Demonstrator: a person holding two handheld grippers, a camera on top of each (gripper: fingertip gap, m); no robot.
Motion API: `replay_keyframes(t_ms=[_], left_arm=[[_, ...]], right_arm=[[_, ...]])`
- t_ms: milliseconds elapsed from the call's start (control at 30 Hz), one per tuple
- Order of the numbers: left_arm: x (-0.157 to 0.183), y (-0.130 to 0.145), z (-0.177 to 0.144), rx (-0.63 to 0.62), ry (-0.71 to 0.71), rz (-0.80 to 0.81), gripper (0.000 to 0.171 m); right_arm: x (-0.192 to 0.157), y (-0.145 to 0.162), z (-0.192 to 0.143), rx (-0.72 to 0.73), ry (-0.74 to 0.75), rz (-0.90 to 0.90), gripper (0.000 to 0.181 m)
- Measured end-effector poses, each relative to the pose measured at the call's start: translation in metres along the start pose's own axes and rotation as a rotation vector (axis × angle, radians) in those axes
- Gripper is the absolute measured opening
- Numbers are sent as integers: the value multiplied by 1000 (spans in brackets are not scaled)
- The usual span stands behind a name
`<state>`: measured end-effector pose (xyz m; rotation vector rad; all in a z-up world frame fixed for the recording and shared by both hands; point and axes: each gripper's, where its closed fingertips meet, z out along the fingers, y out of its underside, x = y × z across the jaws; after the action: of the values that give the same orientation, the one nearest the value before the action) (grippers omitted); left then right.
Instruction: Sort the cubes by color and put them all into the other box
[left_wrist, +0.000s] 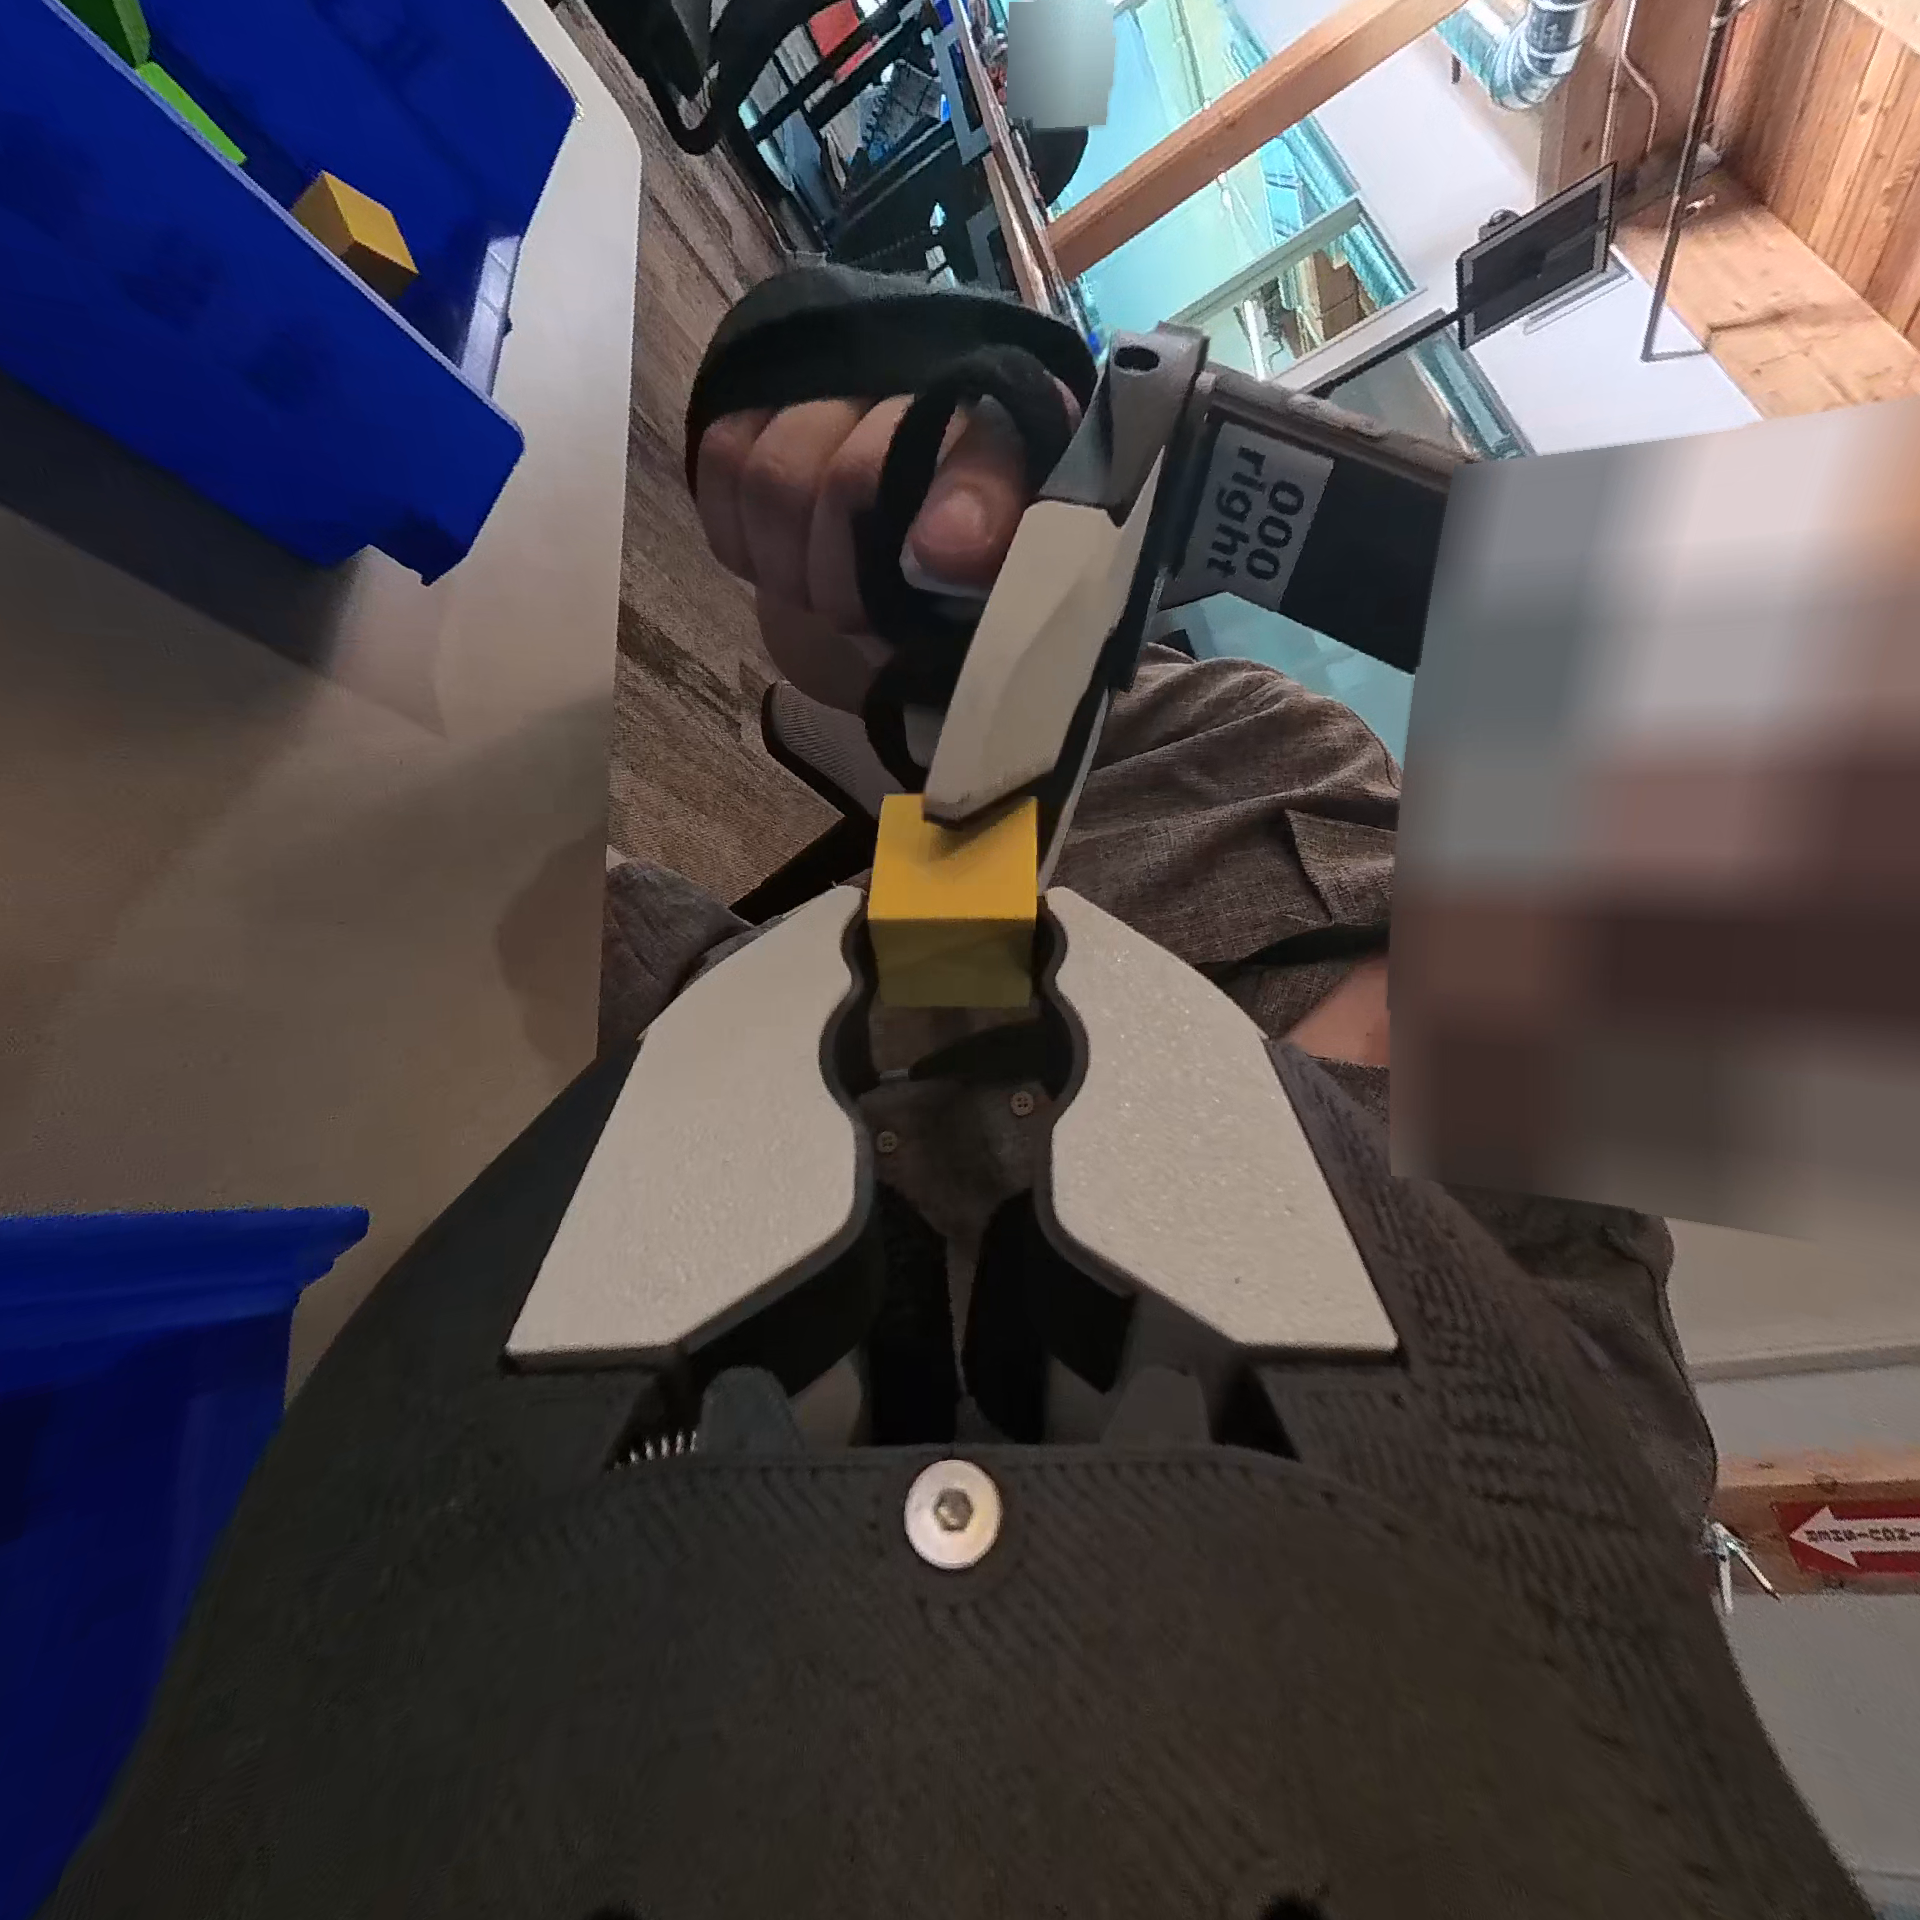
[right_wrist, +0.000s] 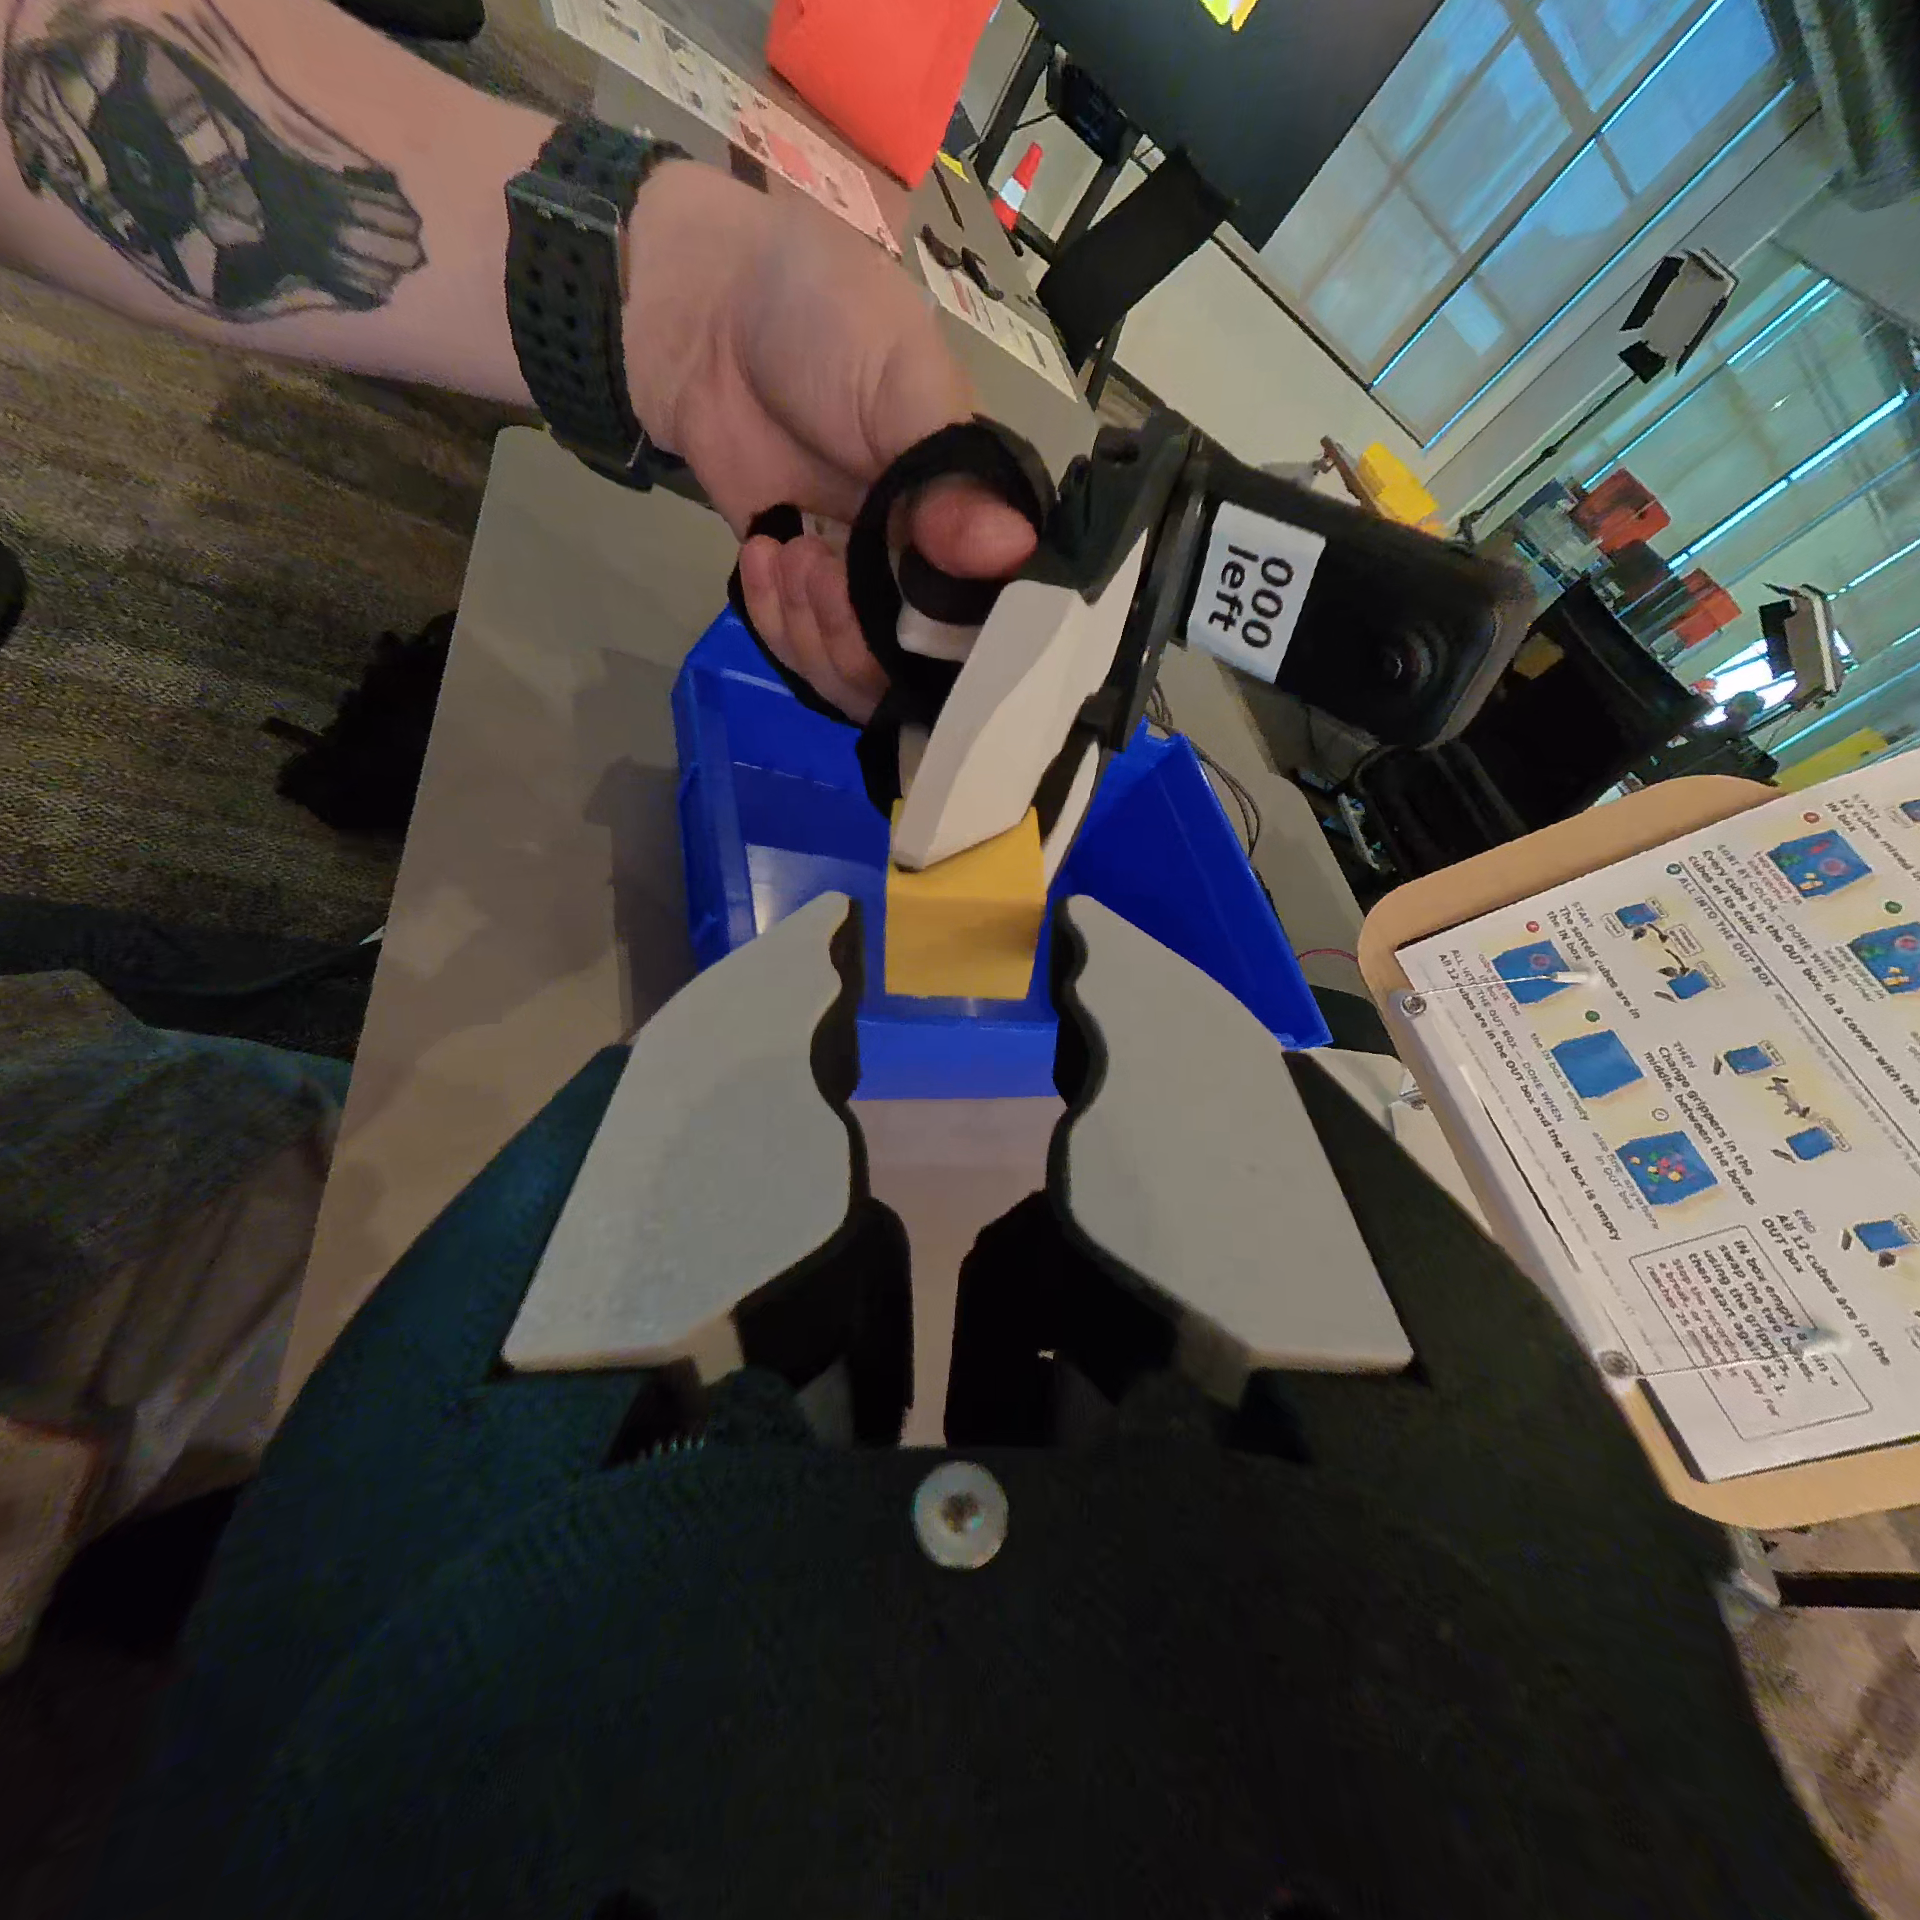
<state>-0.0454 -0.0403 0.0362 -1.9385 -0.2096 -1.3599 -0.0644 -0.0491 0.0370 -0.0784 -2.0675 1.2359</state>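
Both tools meet on one yellow cube (left_wrist: 951, 914), held in the air. The left tool (left_wrist: 951, 940) is clenched on its sides; the right tool (right_wrist: 961, 940) flanks it too, though whether its fingers (right_wrist: 727, 1122) actually press the cube is hard to make out. Behind sits a blue bin (right_wrist: 1164, 883) on the grey desk (right_wrist: 499, 831), its inside largely hidden. Another blue bin (left_wrist: 260, 343), cut off, holds a second yellow cube (left_wrist: 358, 234).

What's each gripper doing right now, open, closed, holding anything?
Left gripper: shut on the small yellow cube.
Right gripper: fingers flank the same cube; grip cannot be told.
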Motion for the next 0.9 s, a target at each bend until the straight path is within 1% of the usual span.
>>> replay_keyframes(t_ms=[67, 167, 233, 267, 333, 367, 433, 500, 567, 667, 733, 800, 833, 867, 900], left_arm=[[0, 0, 2, -4, 11, -1, 29], [2, -2, 3, 8, 23, 8, 29], [9, -8, 0, 36, 62, 13, 34], [11, -11, -3, 61, 54, 29, 36], [14, -19, -15, 127, -21, 101, 40], [16, -25, -24, 175, -68, 151, 37], [20, -34, -41, 260, -154, 245, 25], [20, -39, -54, 313, -224, 285, 22], [18, -40, -62, 331, -276, 302, 22], [3, -36, -71, 327, -442, 319, 21], [-5, -32, -74, 322, -531, 321, 22], [-7, -30, -76, 338, -588, 328, 22], [-8, -28, -77, 343, -605, 330, 22], [-9, -27, -78, 348, -626, 331, 22], [-10, -27, -79, 354, -646, 335, 22]], right_arm=[[0, 0, 0, 1, 0, -2, 28], [2, 1, -2, 1, -3, 11, 28], [6, 4, -10, -14, 16, 1, 28], [11, 8, -17, -32, 33, -8, 28], [30, 24, -42, -107, 101, -18, 28], [45, 35, -60, -153, 140, -4, 28], [74, 56, -99, -220, 192, 70, 28], [97, 75, -136, -280, 224, 155, 27], [111, 97, -164, -365, 235, 234, 27], [105, 145, -188, -574, 163, 368, 27], [89, 184, -201, -751, 90, 439, 27], [69, 214, -209, -882, 1, 495, 28], [59, 225, -209, -923, -42, 520, 28], [50, 231, -205, -930, -82, 540, 27], [42, 232, -196, -905, -121, 558, 27]])
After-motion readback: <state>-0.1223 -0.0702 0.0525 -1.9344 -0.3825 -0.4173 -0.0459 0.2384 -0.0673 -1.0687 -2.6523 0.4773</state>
